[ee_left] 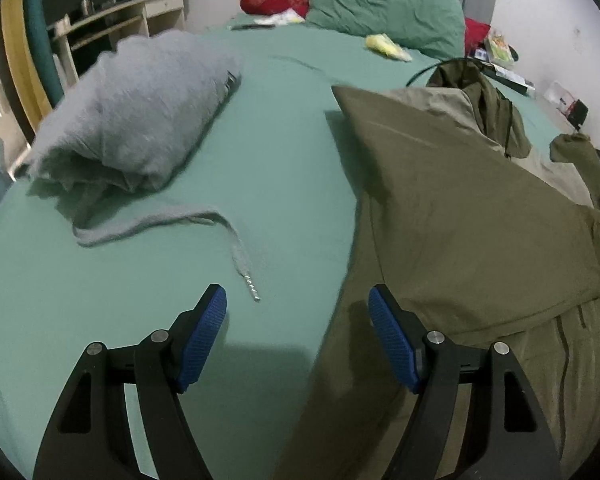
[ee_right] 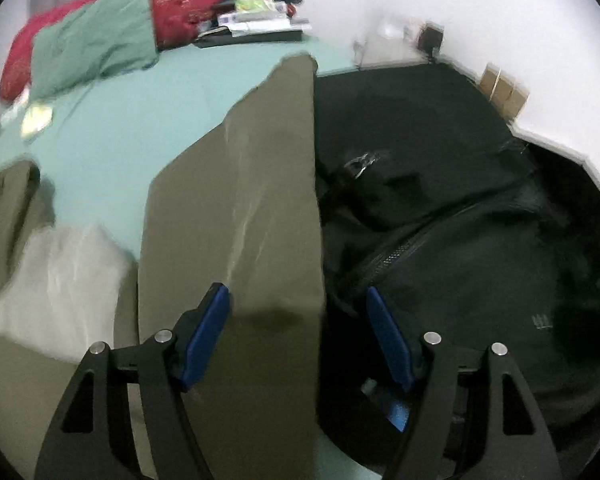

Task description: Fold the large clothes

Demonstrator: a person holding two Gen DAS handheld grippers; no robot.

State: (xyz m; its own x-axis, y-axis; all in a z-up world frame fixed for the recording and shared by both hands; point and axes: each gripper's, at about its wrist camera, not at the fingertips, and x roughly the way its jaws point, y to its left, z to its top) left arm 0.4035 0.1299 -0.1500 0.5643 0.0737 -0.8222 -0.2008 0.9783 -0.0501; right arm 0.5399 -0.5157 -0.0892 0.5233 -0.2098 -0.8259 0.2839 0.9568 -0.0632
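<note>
**Both tongs spread over olive garment**

L wrist: left tongs (ee_left: pixel 298 300) spread, empty, above olive garment (ee_left: pixel 460 220) edge on bed (ee_left: pixel 260 160); grey sweater (ee_left: pixel 132 112) folded beside.

R wrist: right tongs (ee_right: pixel 298 300) spread, empty, straddling garment/black bag (ee_right: pixel 440 200) boundary.

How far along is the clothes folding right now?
Done: the grey hoodie lies bundled on the bed. In hand: nothing; left gripper and right gripper are open over the partly folded olive garment. Left: finishing it, then the black jacket.
</note>
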